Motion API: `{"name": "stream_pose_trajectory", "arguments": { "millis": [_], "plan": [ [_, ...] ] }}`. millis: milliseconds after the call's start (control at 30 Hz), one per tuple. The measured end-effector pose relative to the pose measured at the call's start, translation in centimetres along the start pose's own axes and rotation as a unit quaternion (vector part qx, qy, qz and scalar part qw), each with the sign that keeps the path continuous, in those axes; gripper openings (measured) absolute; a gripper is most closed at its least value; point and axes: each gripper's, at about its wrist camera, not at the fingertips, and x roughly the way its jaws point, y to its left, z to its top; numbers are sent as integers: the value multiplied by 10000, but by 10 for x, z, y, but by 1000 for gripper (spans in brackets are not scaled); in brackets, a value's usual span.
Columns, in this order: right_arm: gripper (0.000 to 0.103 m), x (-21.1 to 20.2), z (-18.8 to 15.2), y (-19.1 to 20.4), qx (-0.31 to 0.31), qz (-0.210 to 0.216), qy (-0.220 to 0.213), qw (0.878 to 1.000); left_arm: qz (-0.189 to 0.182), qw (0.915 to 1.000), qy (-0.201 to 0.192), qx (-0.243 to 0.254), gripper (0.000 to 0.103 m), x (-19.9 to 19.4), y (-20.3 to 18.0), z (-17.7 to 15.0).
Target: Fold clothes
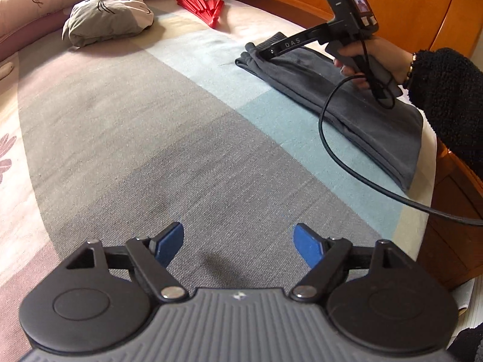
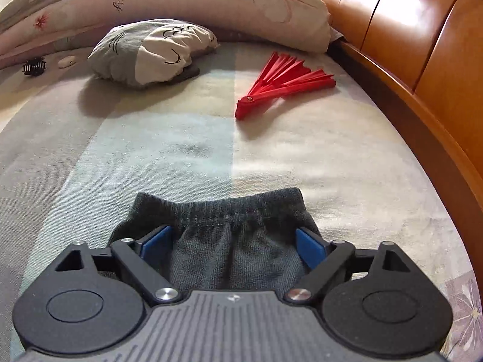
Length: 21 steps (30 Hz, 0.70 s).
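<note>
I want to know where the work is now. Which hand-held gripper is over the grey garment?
The right hand-held gripper: its open jaws straddle the grey garment. The left hand-held gripper is over bare bedsheet.

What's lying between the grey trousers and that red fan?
Nothing: in the right wrist view only bare bedspread runs from the trousers to the fan.

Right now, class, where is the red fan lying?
The red fan lies half open on the bed, right of the cat cushion, near the wooden bed frame and beyond the folded grey trousers.
</note>
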Motion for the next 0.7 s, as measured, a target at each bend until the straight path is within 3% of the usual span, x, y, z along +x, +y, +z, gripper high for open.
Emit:
{"name": "stream_pose_trajectory", "arguments": {
  "millis": [167, 333, 433, 567, 700],
  "plan": [
    [93, -56, -17, 0, -55, -183, -20, 9998, 527, 9980, 45, 351, 84, -10, -10, -9],
    [99, -142, -81, -1, -50, -85, -234, 9997, 722, 9952, -222, 622, 91, -24, -26, -19],
    [99, -168, -127, -1, 428, 9, -164, 9989, 793, 9941, -318, 663, 91, -27, -37, -22],
    [99, -174, -175, 6, 800, -310, 184, 9961, 671, 9950, -491, 560, 92, -33, -53, -29],
    [99, -193, -191, 6, 1240, -355, 67, 9916, 568, 9953, -676, 401, 94, -37, -71, -37]
  ]
}}
